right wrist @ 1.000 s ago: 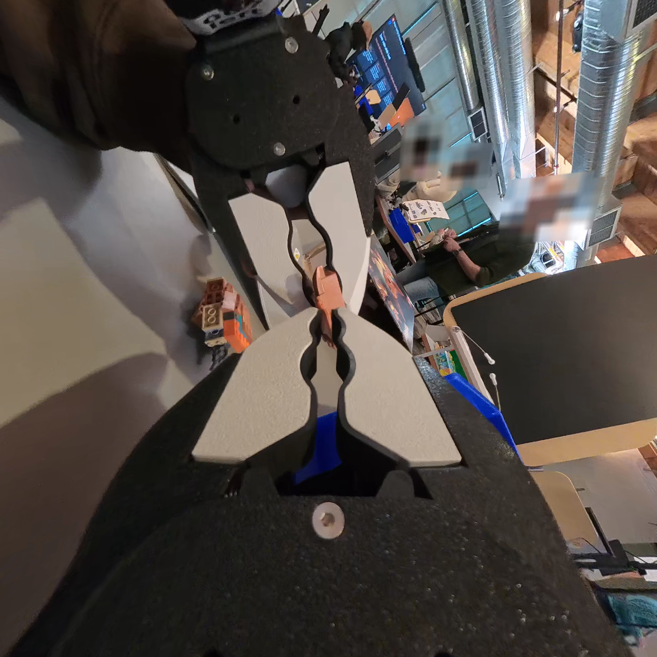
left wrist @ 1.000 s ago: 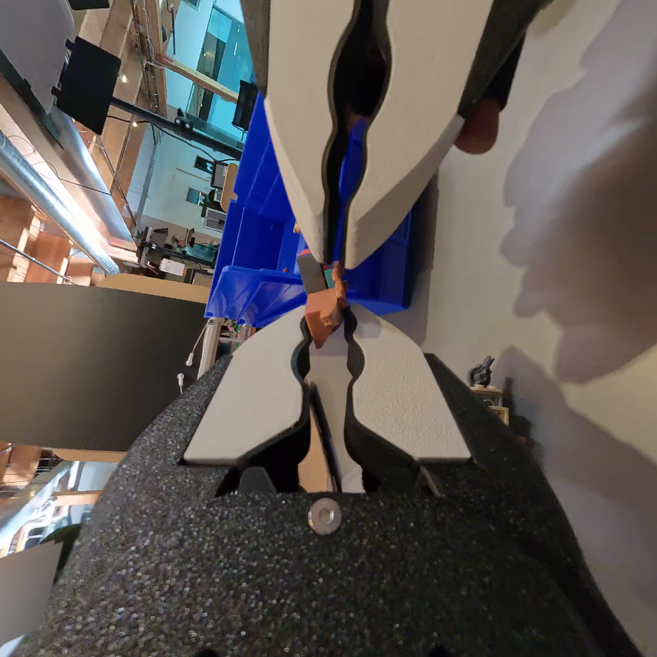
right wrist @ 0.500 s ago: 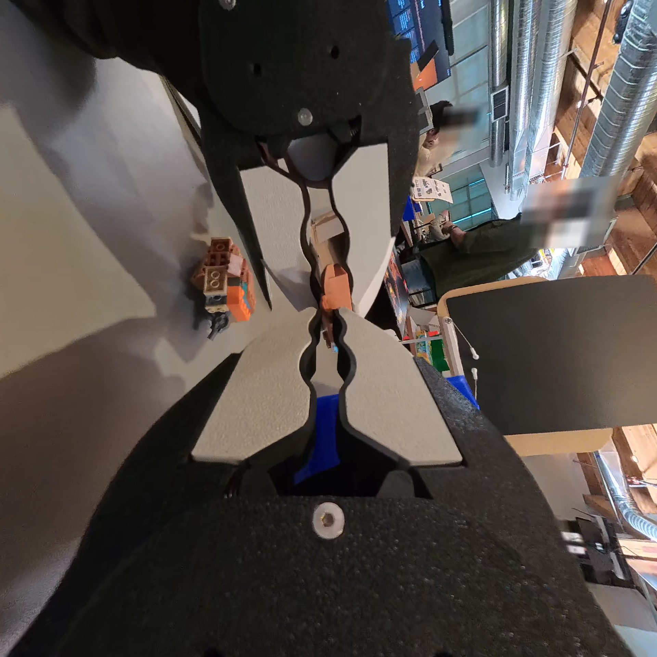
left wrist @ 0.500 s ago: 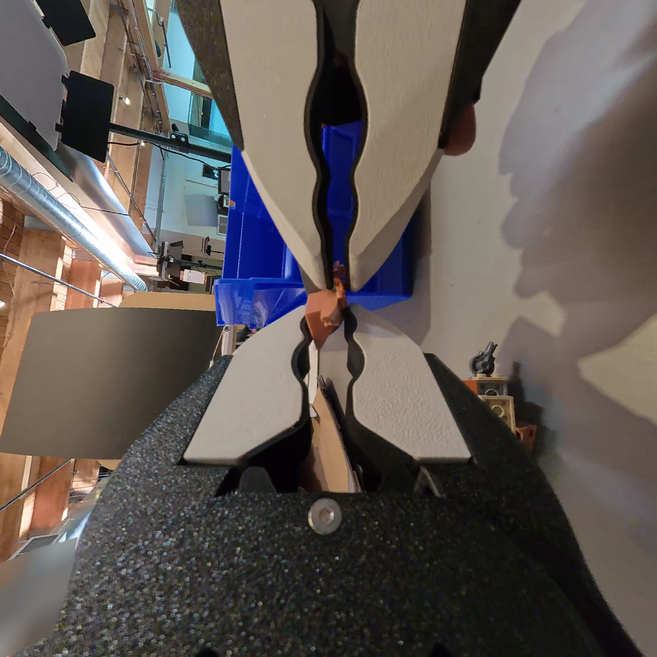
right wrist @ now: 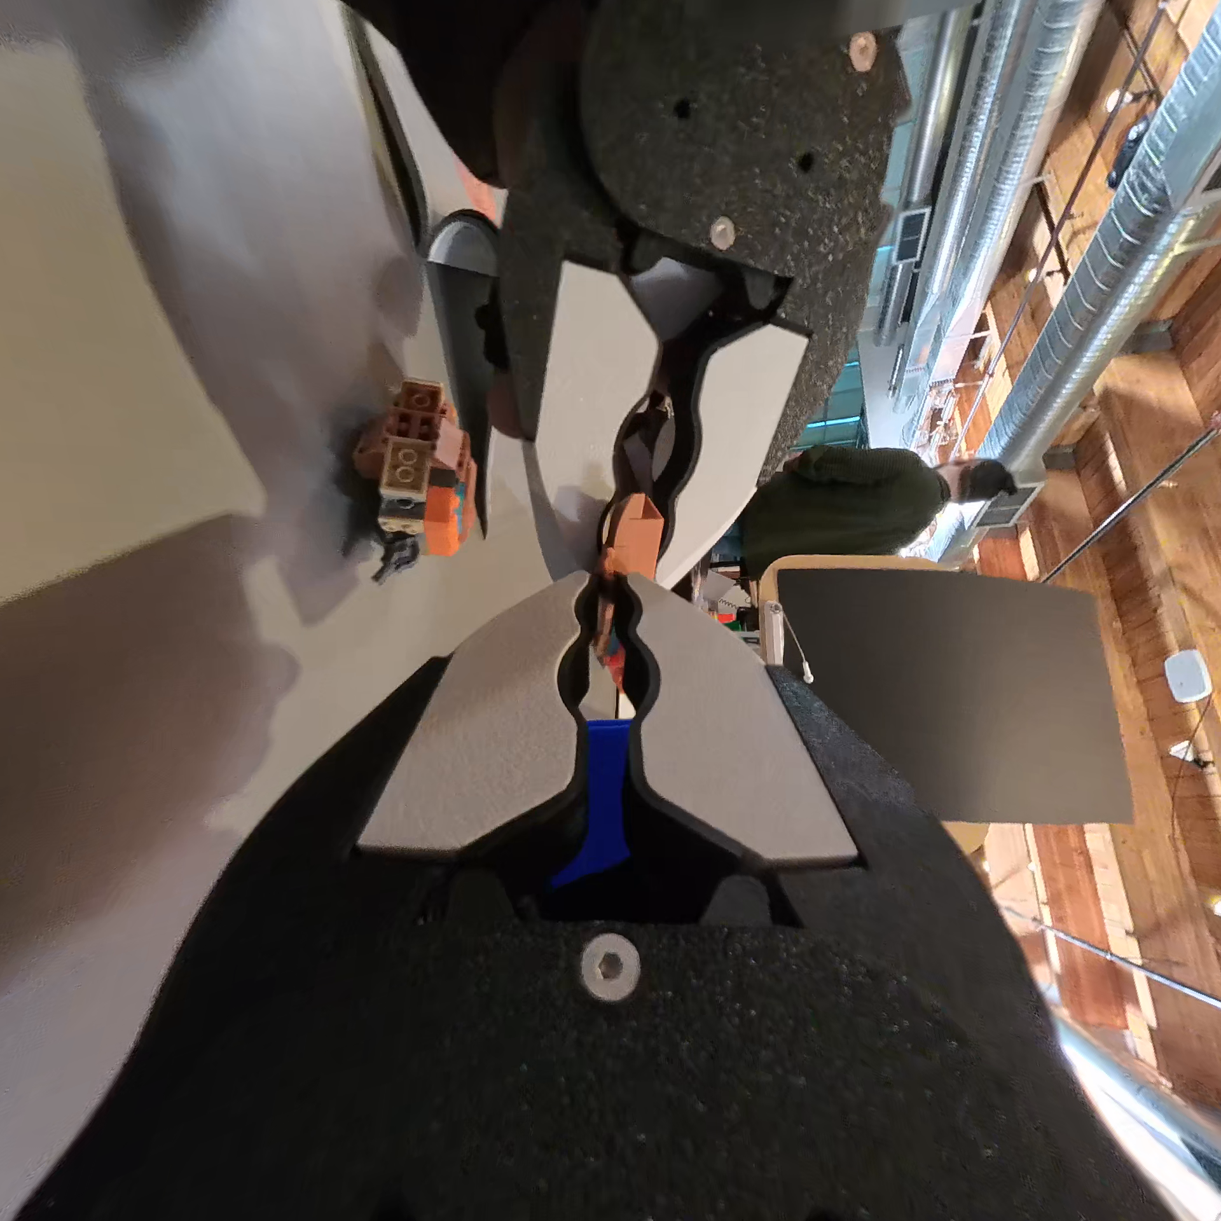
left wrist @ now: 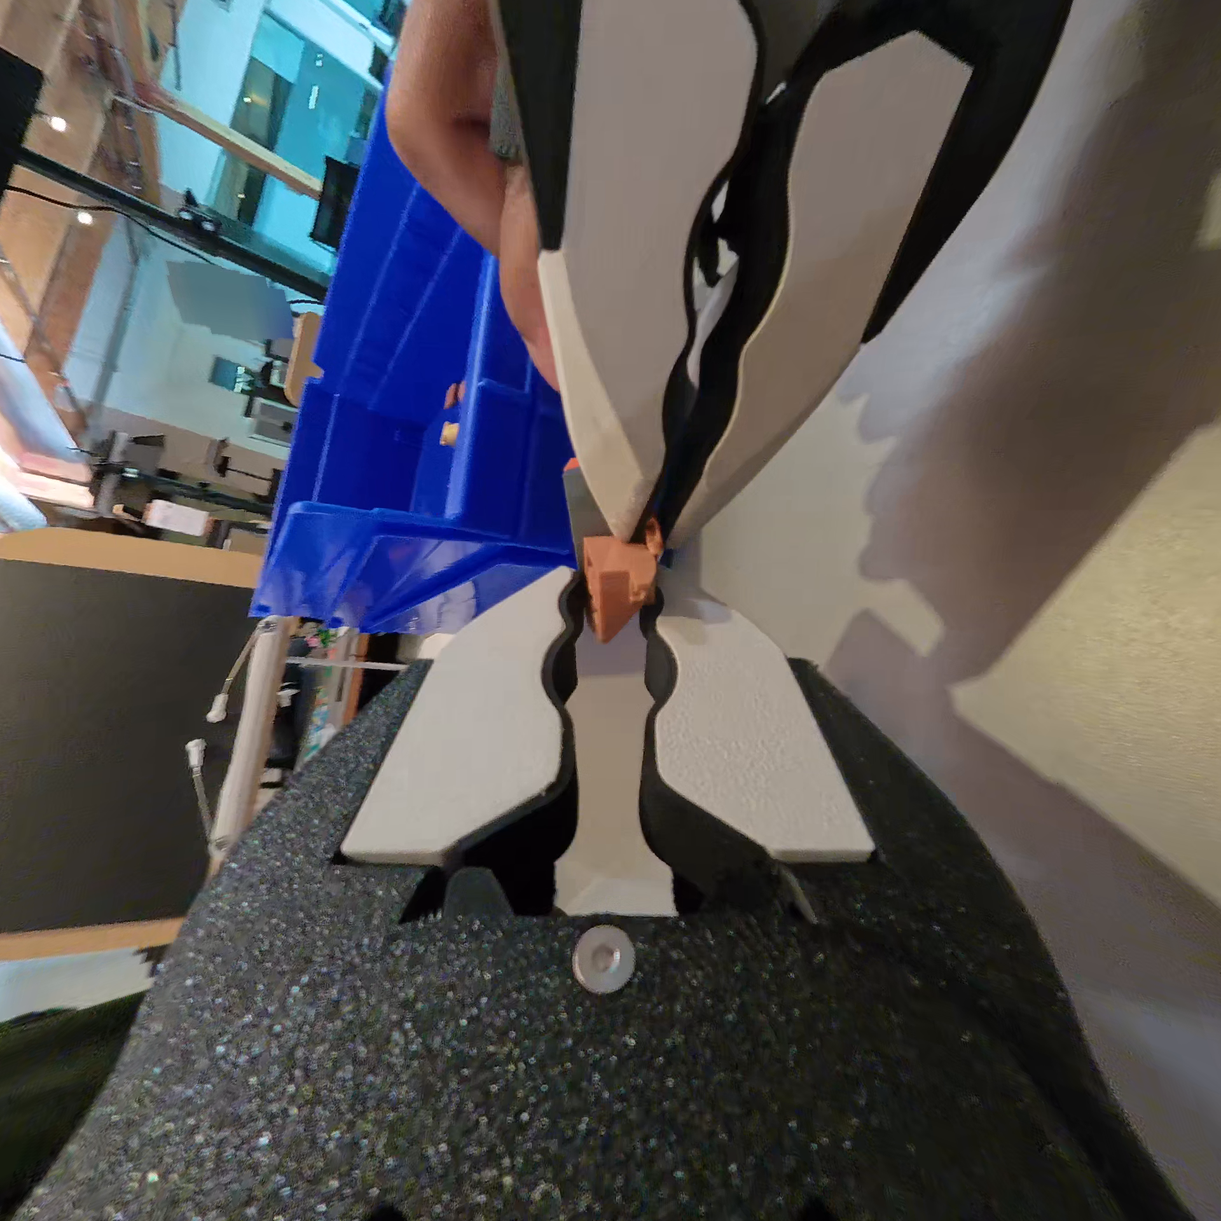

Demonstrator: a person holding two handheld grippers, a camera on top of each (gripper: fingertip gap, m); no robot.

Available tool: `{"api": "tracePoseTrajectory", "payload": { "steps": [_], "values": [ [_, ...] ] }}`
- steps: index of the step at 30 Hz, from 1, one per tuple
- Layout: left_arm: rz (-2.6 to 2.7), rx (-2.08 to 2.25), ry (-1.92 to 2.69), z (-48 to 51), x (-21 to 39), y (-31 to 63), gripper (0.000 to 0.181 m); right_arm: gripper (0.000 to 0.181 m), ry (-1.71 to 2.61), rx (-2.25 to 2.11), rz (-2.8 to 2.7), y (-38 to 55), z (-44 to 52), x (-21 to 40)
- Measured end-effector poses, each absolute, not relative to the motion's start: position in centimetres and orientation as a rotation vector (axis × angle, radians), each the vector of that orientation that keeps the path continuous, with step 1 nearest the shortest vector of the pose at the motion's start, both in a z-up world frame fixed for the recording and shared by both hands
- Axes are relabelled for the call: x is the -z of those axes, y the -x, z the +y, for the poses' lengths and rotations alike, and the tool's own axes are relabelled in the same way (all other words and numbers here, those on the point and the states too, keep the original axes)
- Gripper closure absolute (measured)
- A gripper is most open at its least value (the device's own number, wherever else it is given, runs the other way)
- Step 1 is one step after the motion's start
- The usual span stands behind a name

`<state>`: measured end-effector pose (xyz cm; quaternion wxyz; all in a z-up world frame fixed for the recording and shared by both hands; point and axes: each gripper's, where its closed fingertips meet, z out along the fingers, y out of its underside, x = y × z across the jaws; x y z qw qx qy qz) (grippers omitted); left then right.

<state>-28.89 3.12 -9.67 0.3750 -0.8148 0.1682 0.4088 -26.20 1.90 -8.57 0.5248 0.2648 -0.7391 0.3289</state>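
your left gripper (left wrist: 611,588) is nearly closed at its tips, pinching an orange-brown toy brick (left wrist: 614,585) that pokes out past the fingertips; the gap widens again toward the gripper body. your right gripper (right wrist: 609,585) points straight at the left one, tip to tip, jaws drawn in to a narrow slit around a small brown piece (right wrist: 604,594). that piece touches the brick, but whether the two are joined you cannot tell from either view. in the left wrist view the right gripper's white fingers (left wrist: 614,330) come down from the top, closing on the far end of the brick, and a bare hand (left wrist: 462,165) shows behind them. in the right wrist view the left gripper's fingers (right wrist: 594,396) hold the brick (right wrist: 637,535) from above. both grippers are held up off the pale table (left wrist: 991,462). a blue bin (left wrist: 409,396) with dividers sits on the table behind the brick. a small cluster of bricks (right wrist: 423,462), brown, tan and orange, lies on the table well apart from the tips. a person in a dark green top (right wrist: 839,502) is seated beyond a black panel (right wrist: 945,700).
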Motion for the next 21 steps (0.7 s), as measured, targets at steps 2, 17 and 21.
{"api": "tracePoseTrajectory", "payload": {
  "steps": [2,17,21],
  "values": [
    [0.428,-0.984,2.098,3.2,10.0,28.6,0.165,0.176,-0.674,-0.77,-1.762,26.0,2.0,8.9],
    [0.308,-0.589,2.022,3.2,9.2,27.0,0.165,0.178,-0.8,-0.745,-1.676,24.5,1.8,8.6],
    [0.306,-0.591,2.034,3.3,9.6,27.1,0.165,0.178,-0.802,-0.752,-1.694,24.5,1.9,8.8]
  ]
}}
